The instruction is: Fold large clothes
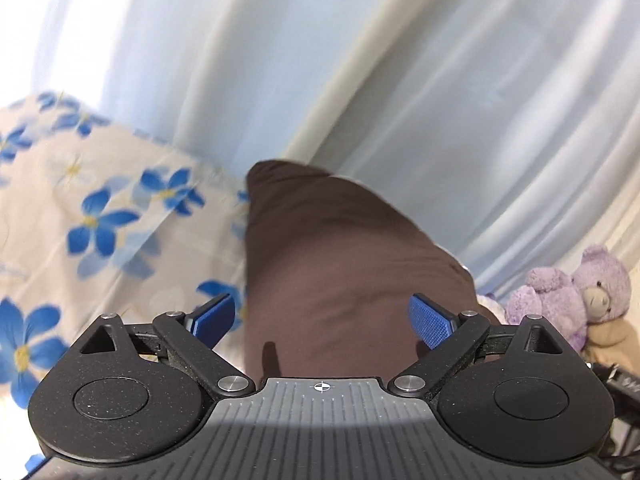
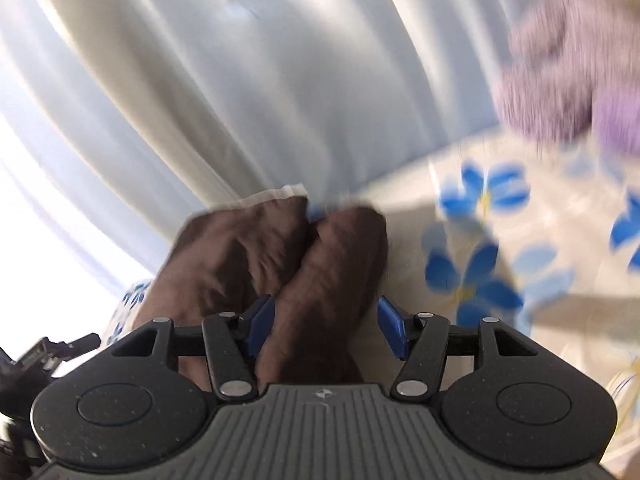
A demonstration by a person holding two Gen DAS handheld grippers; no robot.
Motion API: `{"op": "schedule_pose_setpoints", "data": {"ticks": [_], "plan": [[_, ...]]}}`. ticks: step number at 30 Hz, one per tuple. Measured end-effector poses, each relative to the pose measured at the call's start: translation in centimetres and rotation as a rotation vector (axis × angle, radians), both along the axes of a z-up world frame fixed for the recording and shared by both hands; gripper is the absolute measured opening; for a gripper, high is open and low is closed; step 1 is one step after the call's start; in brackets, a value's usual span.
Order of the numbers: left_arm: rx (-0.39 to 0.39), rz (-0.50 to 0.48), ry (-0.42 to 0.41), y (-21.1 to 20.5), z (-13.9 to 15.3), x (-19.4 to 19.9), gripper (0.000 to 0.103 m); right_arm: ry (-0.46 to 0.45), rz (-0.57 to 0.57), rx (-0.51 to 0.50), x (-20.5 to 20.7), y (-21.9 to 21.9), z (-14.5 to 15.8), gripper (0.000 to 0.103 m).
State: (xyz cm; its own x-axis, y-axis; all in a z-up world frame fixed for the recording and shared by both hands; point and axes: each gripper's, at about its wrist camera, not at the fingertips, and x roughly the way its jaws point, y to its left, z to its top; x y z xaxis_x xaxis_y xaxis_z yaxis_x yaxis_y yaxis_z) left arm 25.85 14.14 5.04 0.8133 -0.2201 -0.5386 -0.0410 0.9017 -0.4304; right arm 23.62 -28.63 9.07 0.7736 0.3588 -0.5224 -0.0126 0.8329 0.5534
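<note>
Both claws wide — left gripper (image 1: 320, 322) and right gripper (image 2: 326, 326) straddle brown garment (image 1: 340, 272), frame centre, on floral bedsheet (image 1: 100, 208). Advice — bite full thickness, close evenly.

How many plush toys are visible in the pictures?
2, maybe more hidden. A purple bear sits at the right edge of the left wrist view, and a beige toy lies just below it, partly cut off.

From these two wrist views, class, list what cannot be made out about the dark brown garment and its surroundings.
1. Dark brown garment: left wrist view, its near part hidden behind the left gripper; type unreadable.
2. Same garment: right wrist view, motion-blurred, cut off by the right gripper.
3. Purple plush bear: right wrist view, smeared by blur.
</note>
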Motion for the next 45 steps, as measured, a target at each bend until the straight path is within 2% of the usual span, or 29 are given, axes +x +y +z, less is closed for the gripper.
{"op": "schedule_pose_setpoints", "data": {"ticks": [3,5,6,7,11,14,20,22,24,26,28,30,33,36,41,45], "plan": [[0.067,-0.013,-0.032,-3.6,-0.2,2.2,0.1,-0.106,0.136,-0.02,0.6,5.1,1.8,0.043],[0.129,0.015,-0.007,-5.7,-1.2,3.5,0.1,-0.109,0.196,-0.098,1.6,8.2,1.5,0.039],[0.15,0.019,0.003,-6.4,-1.9,4.1,0.1,-0.077,0.199,-0.126,2.2,9.3,0.9,0.033],[0.176,0.026,0.008,-7.0,-2.6,4.4,0.101,-0.037,0.198,-0.144,2.9,9.9,0.1,0.03],[0.294,0.028,-0.006,-8.4,-5.1,4.4,0.103,0.031,0.133,-0.296,3.2,10.2,-3.8,0.027],[0.342,0.039,-0.017,-8.7,-6.2,4.6,0.103,0.019,0.139,-0.25,3.2,9.3,-6.2,0.027],[0.364,0.015,-0.007,-8.4,-5.8,4.3,0.103,0.024,0.114,-0.324,2.9,10.9,-5.3,0.027],[0.368,-0.005,0.012,-8.2,-5.1,3.1,0.103,0.036,0.091,-0.325,1.1,11.4,-4.1,0.028],[0.359,-0.035,0.028,-8.1,-4.3,0.8,0.103,0.05,0.047,-0.355,-1.2,11.4,-3.5,0.041],[0.343,-0.069,0.05,-7.8,-3.6,-2.0,0.103,0.049,0.023,-0.366,-4.7,11.4,-2.1,0.045],[0.339,-0.082,0.083,-7.6,-3.1,-5.1,0.103,0.076,0.002,-0.374,-7.2,11.4,-1.4,0.059],[0.38,-0.085,0.122,-7.6,-3.0,-8.0,0.103,0.133,-0.015,-0.393,-9.7,11.8,-0.5,0.086],[0.471,-0.079,0.171,-7.9,-3.5,-11.4,0.103,0.234,-0.006,-0.424,-12.5,12.7,-0.3,0.099],[0.521,-0.07,0.185,-7.8,-3.9,-13.2,0.103,0.311,0.001,-0.423,-13.6,13.4,-0.5,0.102],[0.527,-0.041,0.181,-7.1,-2.4,-13.6,0.103,0.412,-0.067,-0.448,-13.0,14.2,0.2,0.102],[0.499,-0.088,0.17,-7.1,-1.5,-13.8,0.103,0.484,-0.027,-0.482,-12.0,15.3,0.4,0.102]]}}
